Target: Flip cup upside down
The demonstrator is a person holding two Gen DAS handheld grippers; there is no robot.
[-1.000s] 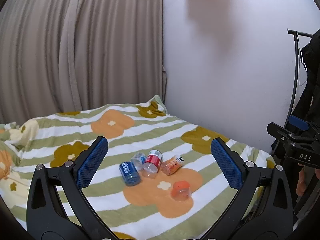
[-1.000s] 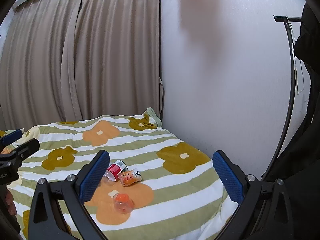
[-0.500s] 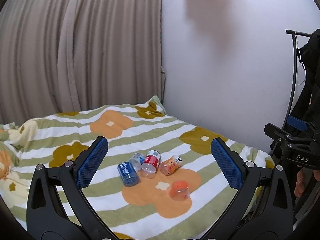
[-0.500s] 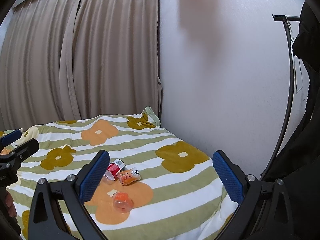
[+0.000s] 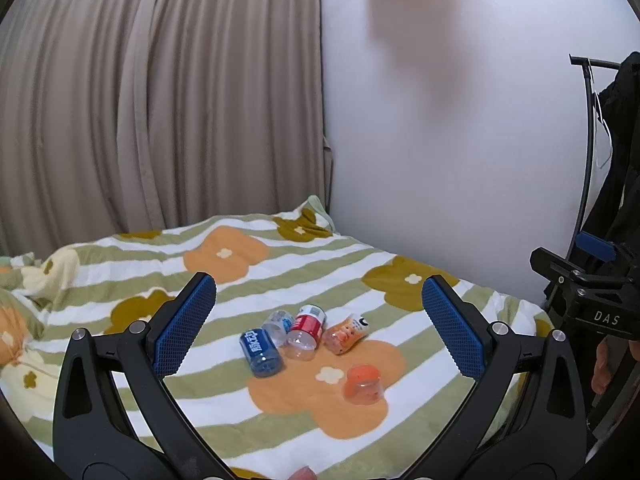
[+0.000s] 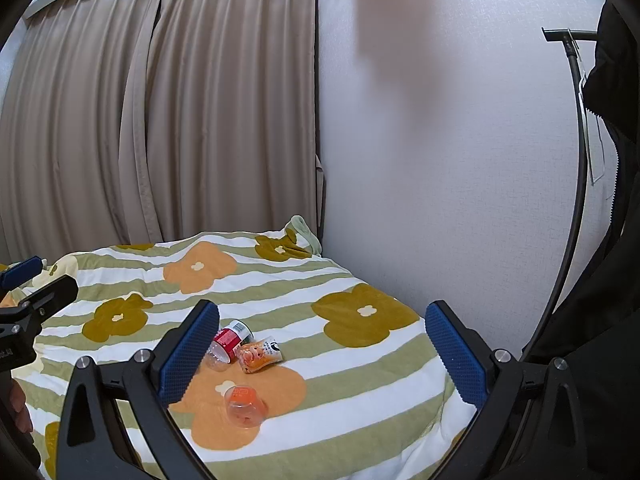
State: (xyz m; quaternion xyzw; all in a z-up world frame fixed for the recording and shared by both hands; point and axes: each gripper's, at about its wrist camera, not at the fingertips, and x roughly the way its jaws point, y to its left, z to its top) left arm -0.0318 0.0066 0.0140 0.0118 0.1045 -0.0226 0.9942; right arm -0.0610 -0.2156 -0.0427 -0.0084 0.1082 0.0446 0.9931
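Observation:
A clear plastic cup with an orange label stands mouth down on an orange flower of the striped blanket; it also shows in the right wrist view. Behind it lie a blue-label cup, a clear cup, a red-label cup and an orange-print cup on their sides. My left gripper is open and empty, held above the bed short of the cups. My right gripper is open and empty, also held back from them.
The bed with the green-striped flower blanket fills the lower view. Beige curtains hang behind, a white wall to the right. A black clothes rack with dark garments stands at the right edge.
Both grippers have drifted slightly; the cups sit a touch lower and more to the left in view. Nothing was grasped or moved.

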